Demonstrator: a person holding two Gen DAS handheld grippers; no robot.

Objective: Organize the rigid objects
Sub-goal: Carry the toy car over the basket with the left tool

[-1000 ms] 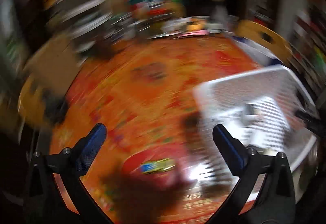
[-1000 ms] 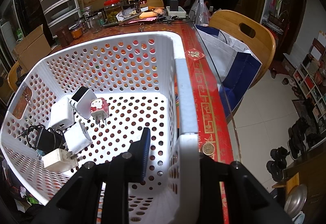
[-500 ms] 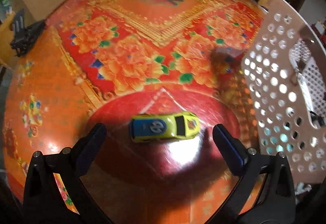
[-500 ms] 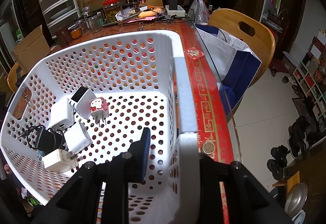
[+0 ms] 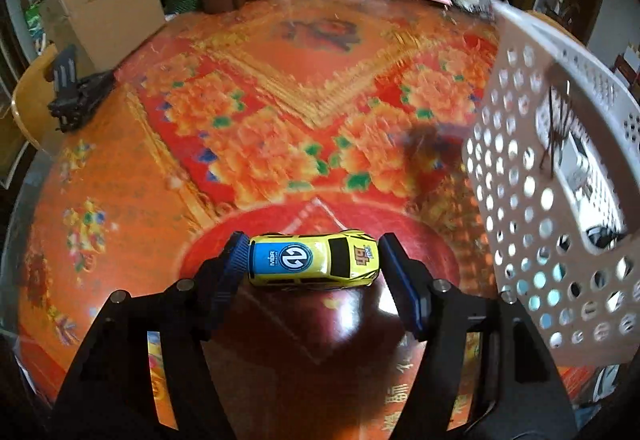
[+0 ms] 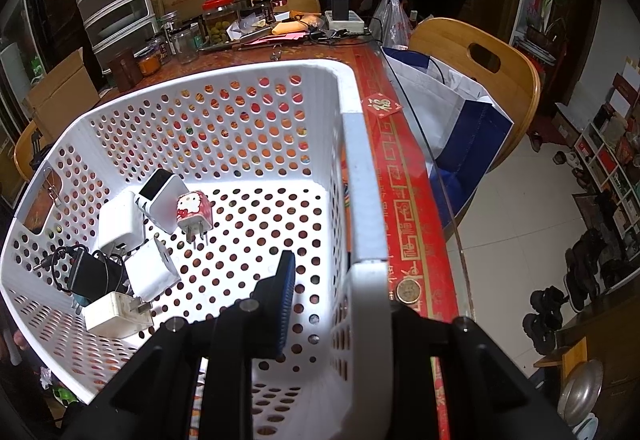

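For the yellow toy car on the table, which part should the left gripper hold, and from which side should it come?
Hold the car by its two ends, nose and tail, coming from the near side, low over the table. It lies crosswise between the fingers of the left gripper, roof up, so its short flat ends already face the pads.

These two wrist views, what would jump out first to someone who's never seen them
First, the yellow toy car on the orange floral tablecloth, clamped end to end by the left tool. Next, the white perforated basket filling the right wrist view, with a cluster of chargers in its left corner, one a pink cartoon plug. The right tool is clamped on the basket's near wall.
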